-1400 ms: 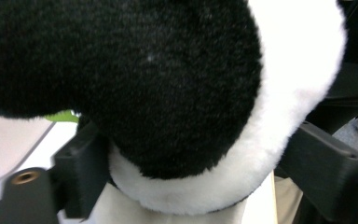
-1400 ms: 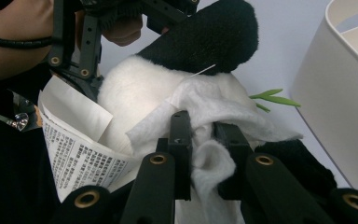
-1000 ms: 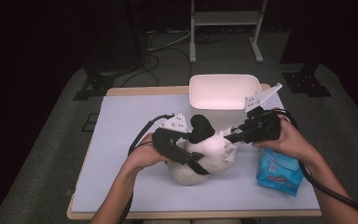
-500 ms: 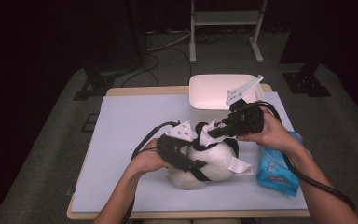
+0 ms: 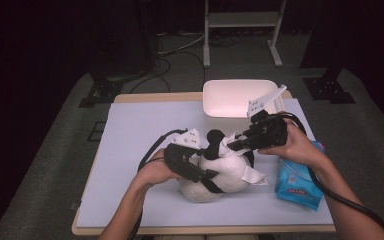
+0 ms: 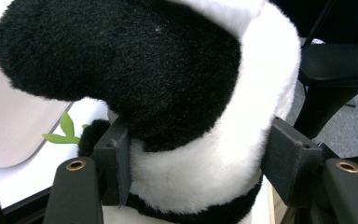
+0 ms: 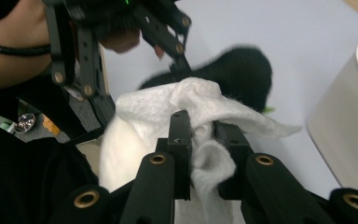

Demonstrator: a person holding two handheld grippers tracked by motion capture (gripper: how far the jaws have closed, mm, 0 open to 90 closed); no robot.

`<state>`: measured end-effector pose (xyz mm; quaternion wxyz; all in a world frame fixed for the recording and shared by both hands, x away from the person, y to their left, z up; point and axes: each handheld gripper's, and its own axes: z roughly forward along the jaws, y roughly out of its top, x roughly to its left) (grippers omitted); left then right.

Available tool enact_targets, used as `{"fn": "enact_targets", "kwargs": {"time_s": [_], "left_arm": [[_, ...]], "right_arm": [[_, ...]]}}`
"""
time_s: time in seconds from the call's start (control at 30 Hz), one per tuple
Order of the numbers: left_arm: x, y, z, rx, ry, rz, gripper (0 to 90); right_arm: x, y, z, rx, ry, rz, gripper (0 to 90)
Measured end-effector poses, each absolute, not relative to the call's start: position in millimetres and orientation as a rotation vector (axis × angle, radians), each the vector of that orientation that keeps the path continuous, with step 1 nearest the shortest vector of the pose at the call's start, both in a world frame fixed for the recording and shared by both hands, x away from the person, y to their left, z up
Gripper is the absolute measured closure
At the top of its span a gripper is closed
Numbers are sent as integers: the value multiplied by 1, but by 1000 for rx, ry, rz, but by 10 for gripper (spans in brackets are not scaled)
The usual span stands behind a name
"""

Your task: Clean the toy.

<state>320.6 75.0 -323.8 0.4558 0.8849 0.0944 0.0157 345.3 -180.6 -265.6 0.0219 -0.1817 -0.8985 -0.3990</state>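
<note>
Panda: a black-and-white plush panda (image 5: 215, 175) sits near the middle of the surface (image 5: 130, 130), toward the near edge, between the two hands.
Left hand-held gripper: the left hand-held gripper (image 5: 207, 175) comes in from the left and clamps the panda's body; in the left gripper view both pads press into the white fur (image 6: 205, 158), just under a black patch.
Right hand-held gripper: the right hand-held gripper (image 5: 230, 145) reaches in from the right, above the panda, jaws nearly closed and pinching a white wipe (image 7: 205, 116).
Wipe: bunched between the right pads, draped over the top of the panda; in the high view it lies against the panda's upper side, just by a black ear (image 5: 214, 137).
Second wipe: another white sheet (image 5: 252, 175) sticks out at the panda's right flank, touching it.
Pack: a blue pack (image 5: 297, 180) lies on the surface to the right of the panda, under the right forearm.
Tub: a white tub (image 5: 232, 97) stands at the far edge of the surface, well behind the panda.
Leaf: a small green leaf (image 6: 65, 130) shows beside the panda in the left gripper view.
</note>
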Motion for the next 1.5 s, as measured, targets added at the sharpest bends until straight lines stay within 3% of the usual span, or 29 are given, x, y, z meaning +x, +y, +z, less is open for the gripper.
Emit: {"fn": "enact_targets", "kwargs": {"time_s": [0.8, 1.5], "left_arm": [[322, 95, -325, 2149, 250, 22, 340], [324, 93, -322, 2161, 254, 26, 340]], "right_arm": [[356, -231, -312, -796, -2749, -1152, 776], [350, -203, -292, -668, -2782, -1167, 776]]}}
